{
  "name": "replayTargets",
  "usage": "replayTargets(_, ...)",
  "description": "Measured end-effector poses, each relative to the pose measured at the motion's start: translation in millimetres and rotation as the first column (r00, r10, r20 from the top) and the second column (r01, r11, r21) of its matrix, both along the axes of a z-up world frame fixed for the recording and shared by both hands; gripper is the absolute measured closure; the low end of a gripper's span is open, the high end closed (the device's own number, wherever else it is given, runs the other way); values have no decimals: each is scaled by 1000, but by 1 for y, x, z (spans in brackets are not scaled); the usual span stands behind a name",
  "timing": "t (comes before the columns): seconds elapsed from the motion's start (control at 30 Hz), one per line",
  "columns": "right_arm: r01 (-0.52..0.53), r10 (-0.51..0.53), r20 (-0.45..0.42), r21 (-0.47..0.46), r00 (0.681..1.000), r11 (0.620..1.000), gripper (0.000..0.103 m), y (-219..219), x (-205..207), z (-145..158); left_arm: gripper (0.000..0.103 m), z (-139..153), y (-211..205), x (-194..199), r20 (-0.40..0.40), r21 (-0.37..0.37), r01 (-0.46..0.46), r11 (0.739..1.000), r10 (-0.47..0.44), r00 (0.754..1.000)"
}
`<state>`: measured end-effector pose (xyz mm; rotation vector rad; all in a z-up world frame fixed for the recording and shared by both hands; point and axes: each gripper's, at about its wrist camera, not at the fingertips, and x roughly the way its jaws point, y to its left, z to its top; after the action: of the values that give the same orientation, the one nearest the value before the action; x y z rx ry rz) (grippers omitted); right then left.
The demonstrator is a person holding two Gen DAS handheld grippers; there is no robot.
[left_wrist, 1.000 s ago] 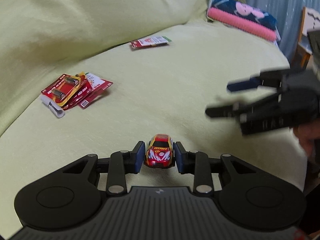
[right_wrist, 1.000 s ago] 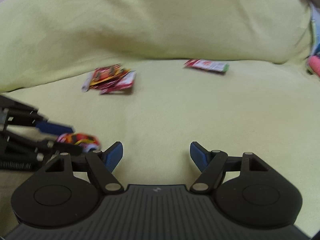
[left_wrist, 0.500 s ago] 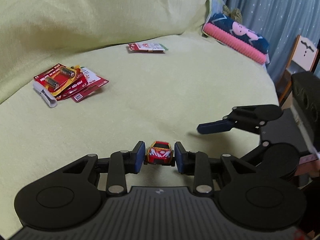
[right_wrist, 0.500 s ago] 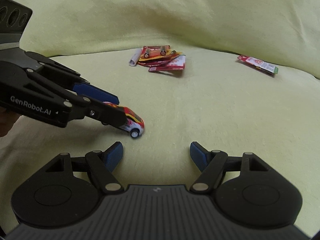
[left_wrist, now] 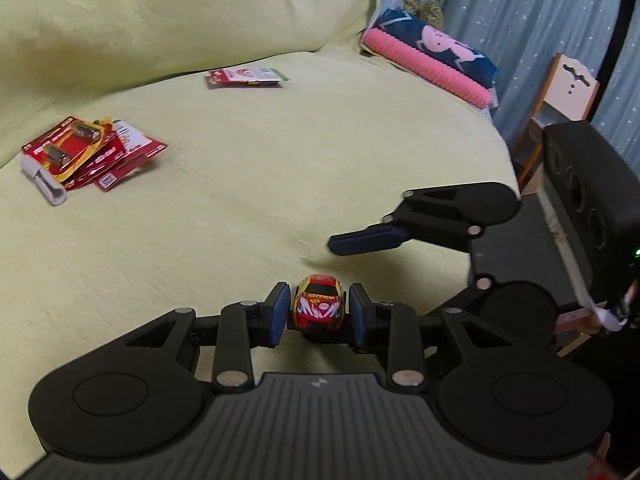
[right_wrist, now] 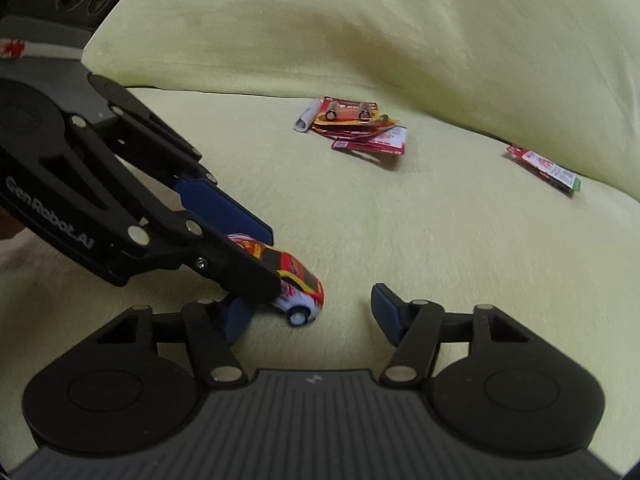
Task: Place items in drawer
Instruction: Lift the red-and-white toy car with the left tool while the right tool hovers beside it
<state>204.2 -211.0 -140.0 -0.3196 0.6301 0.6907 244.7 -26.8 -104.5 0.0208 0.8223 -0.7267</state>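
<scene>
The left tongs [left_wrist: 319, 314] pinch a small red and yellow toy car [left_wrist: 319, 307] between their blue pads, one pad against each flank, the car's nose pointing away from the camera. In the right wrist view the same tongs [right_wrist: 256, 264] come in from 9 o'clock and slant down toward the centre, with the toy car [right_wrist: 294, 280] sticking out past the lower finger, its white front wheel just above the bedspread; whether the wheel touches the fabric cannot be told.

The right tongs [right_wrist: 310, 312] are spread wide with nothing between the pads, and the car sits just beyond their left pad. From the left wrist camera, the right tongs [left_wrist: 400, 264] reach in from 3 o'clock, and only one blue-tipped finger [left_wrist: 366, 240] shows clearly, just past the car.

Everything rests on a yellow-green bedspread [left_wrist: 260, 184]. At 10 o'clock in the left view lies a heap of red battery packs [left_wrist: 86, 152], with a pale roll at its near end. Further off, toward 11 o'clock, lies a flat red and green packet [left_wrist: 246, 77], well apart from the heap. At 1 o'clock, a pink and navy cushion [left_wrist: 432, 62] lies at the bed's far edge, before a blue curtain [left_wrist: 520, 20]. A wooden chair [left_wrist: 568, 88] stands at 2 o'clock.
</scene>
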Motion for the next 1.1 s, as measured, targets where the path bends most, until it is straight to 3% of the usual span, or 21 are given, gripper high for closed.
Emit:
replayTargets(0.2,-58,60,51,-38,997,998,74,12,-11,1,66,1,1,-1,-2,-13,0,1000,0,1000)
replayTargets(0.9,-40,79,216,-181,973,983,78,34,-30,1,65,5,2,-4,18,-22,8,1000,-8,1000)
replayTargets(1.1,-63,156,310,-290,938,955,82,45,-41,-7,65,4,2,-5,12,-17,11,1000,-11,1000)
